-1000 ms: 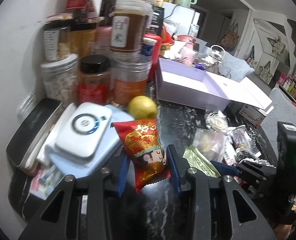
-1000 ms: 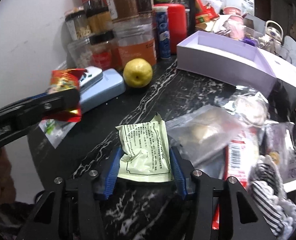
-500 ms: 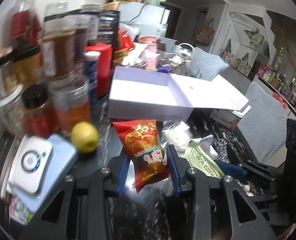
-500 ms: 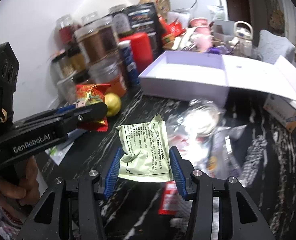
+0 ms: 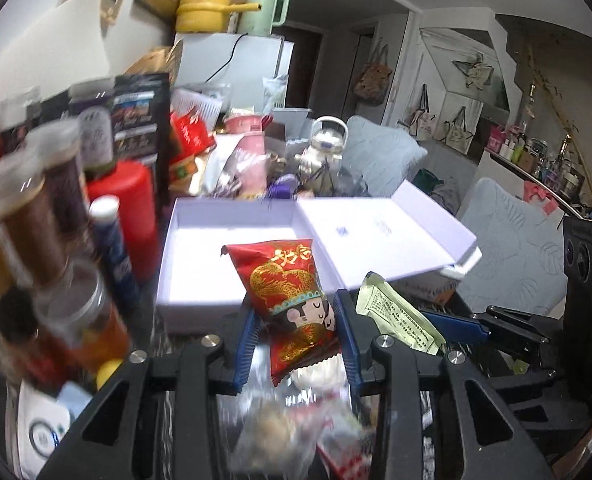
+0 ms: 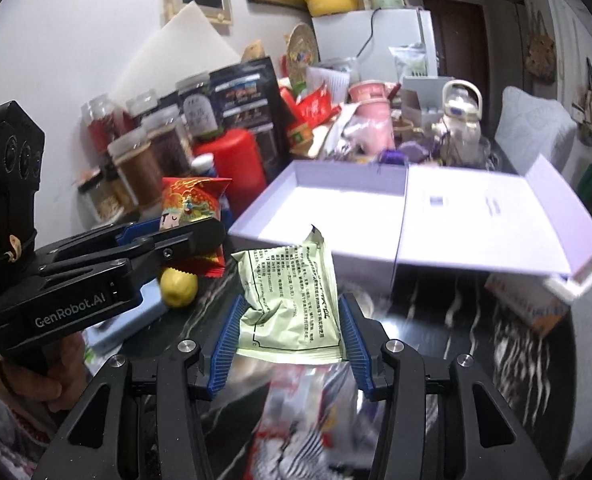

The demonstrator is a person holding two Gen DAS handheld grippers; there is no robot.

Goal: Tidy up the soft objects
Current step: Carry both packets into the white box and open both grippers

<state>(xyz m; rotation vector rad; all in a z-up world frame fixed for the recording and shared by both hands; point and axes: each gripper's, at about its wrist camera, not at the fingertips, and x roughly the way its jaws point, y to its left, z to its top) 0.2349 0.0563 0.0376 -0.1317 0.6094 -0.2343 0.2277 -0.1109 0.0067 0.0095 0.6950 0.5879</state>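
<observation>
Red packet: a red foil snack packet [image 5: 292, 300] printed with a gold dragon and a cartoon face is sitting pinched between the blue pads of the left gripper [image 5: 296, 334], its top leaning ahead of the claw toward the box
Green sachet: a pale green paper sachet [image 6: 292, 304] with dark print is being clamped by the right gripper [image 6: 288, 344], crumpled between the pads and rising ahead of them
Box: a shallow lilac cardboard box [image 6: 256, 216] with its lid folded open is lying just ahead of both claws, its tray bare
What has changed: a second ago both claws were low over the black marbled counter [image 6: 448, 320], with the box well ahead; now the box is filling the view in front of each claw and the yellow fruit [image 6: 178, 286] is dropping behind, down to the left
Meaning for the task: both soft packs are being carried to the box together, so the drop-in is looking close
Still loose: more clear and striped packets are lying blurred under the claws
</observation>
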